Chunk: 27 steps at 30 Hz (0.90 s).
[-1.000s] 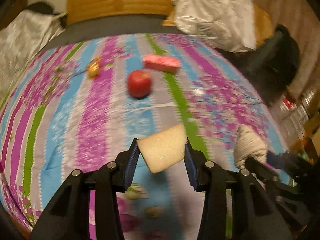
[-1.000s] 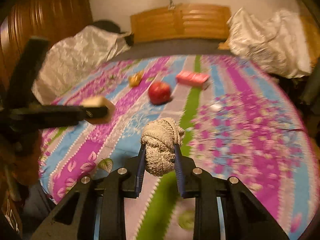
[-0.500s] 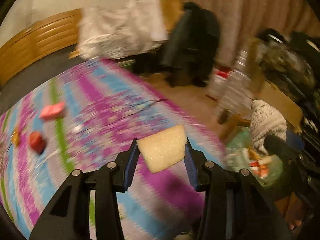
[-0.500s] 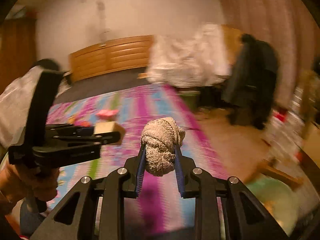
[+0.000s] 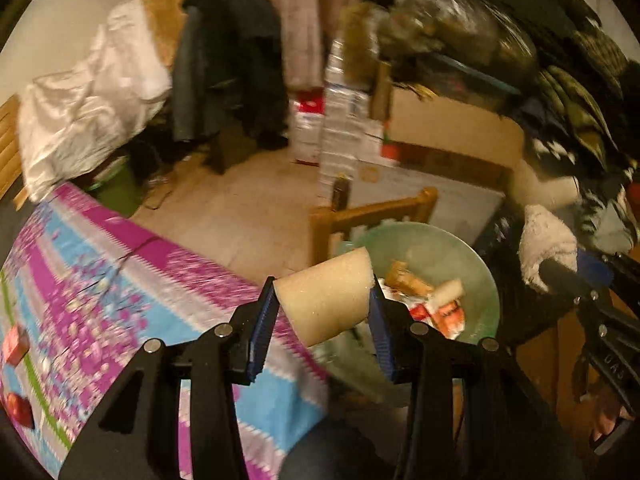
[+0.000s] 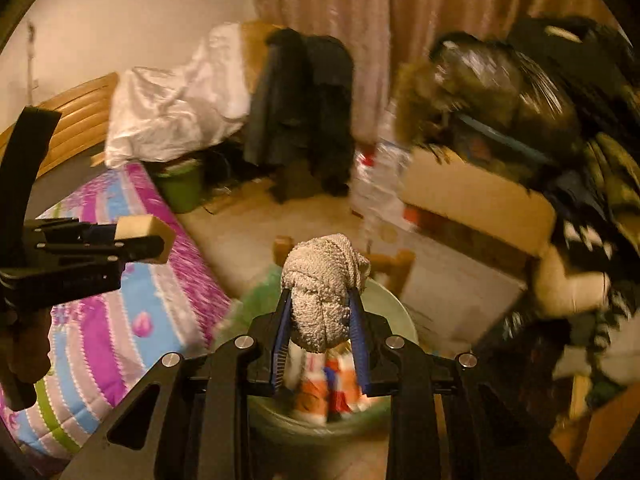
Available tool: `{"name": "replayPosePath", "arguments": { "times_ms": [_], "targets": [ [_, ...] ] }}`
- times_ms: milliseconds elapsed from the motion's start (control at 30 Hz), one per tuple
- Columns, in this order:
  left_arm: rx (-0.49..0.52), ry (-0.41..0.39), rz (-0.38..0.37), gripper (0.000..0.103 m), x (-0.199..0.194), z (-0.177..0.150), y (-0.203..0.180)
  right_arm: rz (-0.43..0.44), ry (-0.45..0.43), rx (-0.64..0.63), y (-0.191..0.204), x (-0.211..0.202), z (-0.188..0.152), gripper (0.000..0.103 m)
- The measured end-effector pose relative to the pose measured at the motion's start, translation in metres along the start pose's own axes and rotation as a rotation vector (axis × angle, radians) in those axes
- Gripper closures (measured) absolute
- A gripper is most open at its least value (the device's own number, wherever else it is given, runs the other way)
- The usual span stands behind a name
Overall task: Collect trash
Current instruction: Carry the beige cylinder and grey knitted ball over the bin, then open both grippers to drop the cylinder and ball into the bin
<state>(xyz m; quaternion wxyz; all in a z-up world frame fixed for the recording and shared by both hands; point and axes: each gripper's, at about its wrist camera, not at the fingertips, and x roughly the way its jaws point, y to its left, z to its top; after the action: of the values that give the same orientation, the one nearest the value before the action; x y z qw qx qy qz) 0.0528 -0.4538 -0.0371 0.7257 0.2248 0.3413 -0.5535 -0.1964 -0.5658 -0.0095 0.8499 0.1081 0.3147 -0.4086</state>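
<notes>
My left gripper (image 5: 323, 306) is shut on a tan sponge block (image 5: 326, 296), held over the bed's corner beside a pale green trash bin (image 5: 478, 276) that holds wrappers (image 5: 436, 308). My right gripper (image 6: 322, 328) is shut on a balled beige knitted cloth (image 6: 322, 292), above the same bin (image 6: 396, 312), with orange and red wrappers (image 6: 332, 392) under it. In the right wrist view the left gripper (image 6: 158, 236) shows at the left with the sponge (image 6: 140, 228). In the left wrist view the right gripper (image 5: 560, 270) with the cloth (image 5: 546, 246) shows at the right.
The bed with a striped floral cover (image 5: 100, 280) fills the lower left; red items (image 5: 16, 344) lie on it. A wooden chair (image 5: 372, 210) stands behind the bin. Cardboard boxes (image 5: 452, 136), a dark coat (image 5: 228, 64), a green bucket (image 6: 180, 188) and piled clothes (image 5: 568, 92) crowd the floor.
Both grippers swung from over the bed to the right, toward the floor beside it, and now hang near the green bin. Sponge and cloth stayed clamped throughout.
</notes>
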Motion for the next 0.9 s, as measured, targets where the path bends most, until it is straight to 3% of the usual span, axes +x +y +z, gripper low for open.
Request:
{"name": "replayPosePath", "arguments": {
  "times_ms": [267,767,800,833,900],
  "targets": [
    [0.051,0.071,-0.085,0.061,0.046,0.009,-0.044,-0.025,0.019,0.051,-0.017,0.026,-0.019,0.075],
    [0.106,0.11,-0.067,0.059,0.084,0.007,-0.066,-0.023,0.095,0.075,-0.029,0.077,-0.024,0.074],
    [0.102,0.102,-0.066,0.058,0.084,0.007,-0.066,-0.012,0.11,0.073,-0.028,0.083,-0.025,0.069],
    [0.093,0.092,-0.053,0.046,0.086,0.006,-0.064,-0.015,0.12,0.07,-0.027,0.087,-0.027,0.065],
    [0.077,0.084,-0.04,0.036,0.087,0.006,-0.061,-0.023,0.106,0.076,-0.027,0.088,-0.029,0.049]
  ]
}}
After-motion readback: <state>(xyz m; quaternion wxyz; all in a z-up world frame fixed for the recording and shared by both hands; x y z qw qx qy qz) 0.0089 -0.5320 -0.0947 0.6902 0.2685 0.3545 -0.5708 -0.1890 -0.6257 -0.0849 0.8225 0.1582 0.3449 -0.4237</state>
